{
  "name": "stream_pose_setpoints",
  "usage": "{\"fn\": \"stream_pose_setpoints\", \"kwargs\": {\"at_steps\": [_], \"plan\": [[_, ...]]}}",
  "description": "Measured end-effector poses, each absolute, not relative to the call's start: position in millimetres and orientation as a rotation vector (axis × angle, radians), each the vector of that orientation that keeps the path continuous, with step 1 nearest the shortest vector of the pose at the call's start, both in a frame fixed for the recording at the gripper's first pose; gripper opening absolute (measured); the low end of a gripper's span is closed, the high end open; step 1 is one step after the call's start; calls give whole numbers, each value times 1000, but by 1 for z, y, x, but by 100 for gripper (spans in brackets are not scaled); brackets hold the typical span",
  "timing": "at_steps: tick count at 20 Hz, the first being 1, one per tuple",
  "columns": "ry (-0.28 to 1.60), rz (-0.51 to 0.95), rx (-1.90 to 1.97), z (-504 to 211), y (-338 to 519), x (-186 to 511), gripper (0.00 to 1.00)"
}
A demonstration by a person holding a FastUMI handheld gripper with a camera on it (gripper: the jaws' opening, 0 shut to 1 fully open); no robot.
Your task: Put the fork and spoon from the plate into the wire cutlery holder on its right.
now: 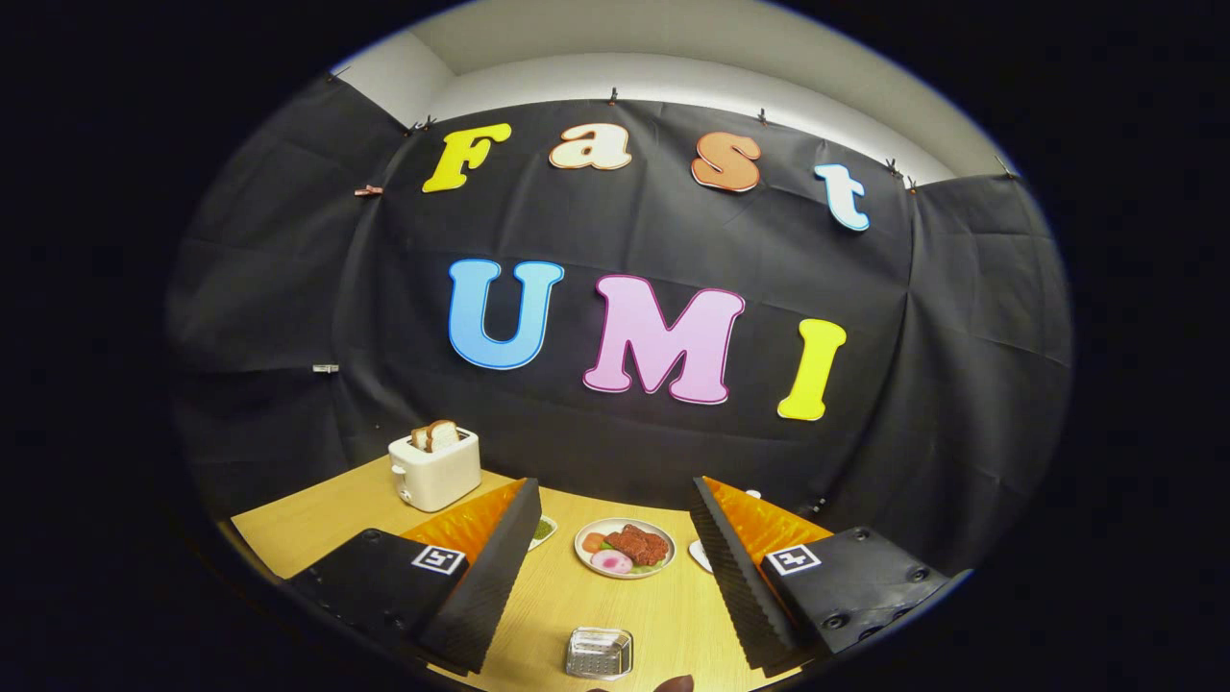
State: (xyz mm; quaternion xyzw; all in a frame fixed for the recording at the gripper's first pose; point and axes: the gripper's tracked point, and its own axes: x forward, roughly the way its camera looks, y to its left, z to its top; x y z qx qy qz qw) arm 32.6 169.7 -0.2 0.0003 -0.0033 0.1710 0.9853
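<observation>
Beyond the wire cutlery holder (599, 654) on the bench (663, 615), we find the tongs (615, 567) released, empty; we advise locating fork and spoon before descending.

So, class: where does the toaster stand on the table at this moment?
In the gripper view the toaster stands at the far edge of the table, against the black wall, beyond the open gripper's left finger.
</observation>
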Motion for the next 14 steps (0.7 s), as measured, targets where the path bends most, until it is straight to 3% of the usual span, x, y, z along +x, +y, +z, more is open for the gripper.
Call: {"fn": "stream_pose_setpoints", "kwargs": {"at_steps": [9, 14], "plan": [[-11, 383, 4, 7, 192, 28, 97], [50, 523, -4, -2, 245, 4, 97]]}}
